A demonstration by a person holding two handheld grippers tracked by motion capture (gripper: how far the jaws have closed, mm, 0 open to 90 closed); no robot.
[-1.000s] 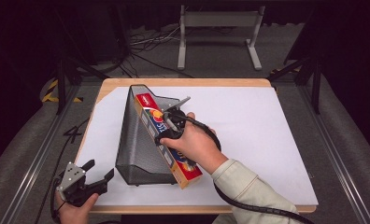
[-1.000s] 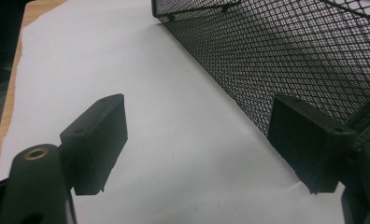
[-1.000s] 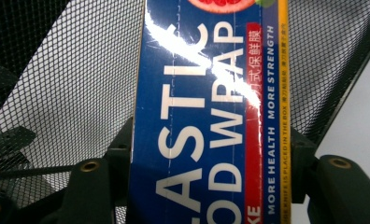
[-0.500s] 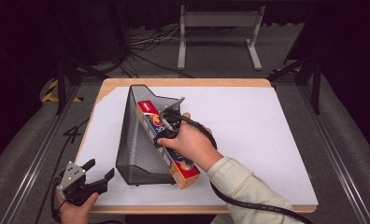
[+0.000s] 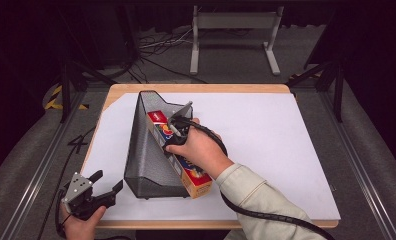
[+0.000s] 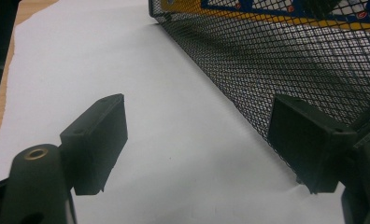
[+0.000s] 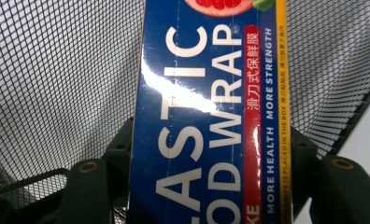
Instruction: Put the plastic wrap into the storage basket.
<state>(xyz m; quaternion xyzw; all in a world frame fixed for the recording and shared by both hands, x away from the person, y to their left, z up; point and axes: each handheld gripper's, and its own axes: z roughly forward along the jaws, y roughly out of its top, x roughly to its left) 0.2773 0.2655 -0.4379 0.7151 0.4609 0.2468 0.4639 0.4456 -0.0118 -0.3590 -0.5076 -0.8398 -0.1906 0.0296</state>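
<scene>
The right gripper (image 5: 175, 131) has its jaws on either side of the wrap box (image 7: 211, 116), pads against its long edges, though they've just eased open a touch. The box lies slanted in the mesh rack (image 5: 146, 150), one end sticking out past the rack's near edge toward the person. Mesh walls crowd close on both sides of the box. Over at the near left corner, the left gripper (image 5: 103, 187) hovers with jaws wide apart, nothing between them, one pad just beside the rack's wall. White sheet (image 5: 276, 145) covers the table (image 5: 196, 88).
</scene>
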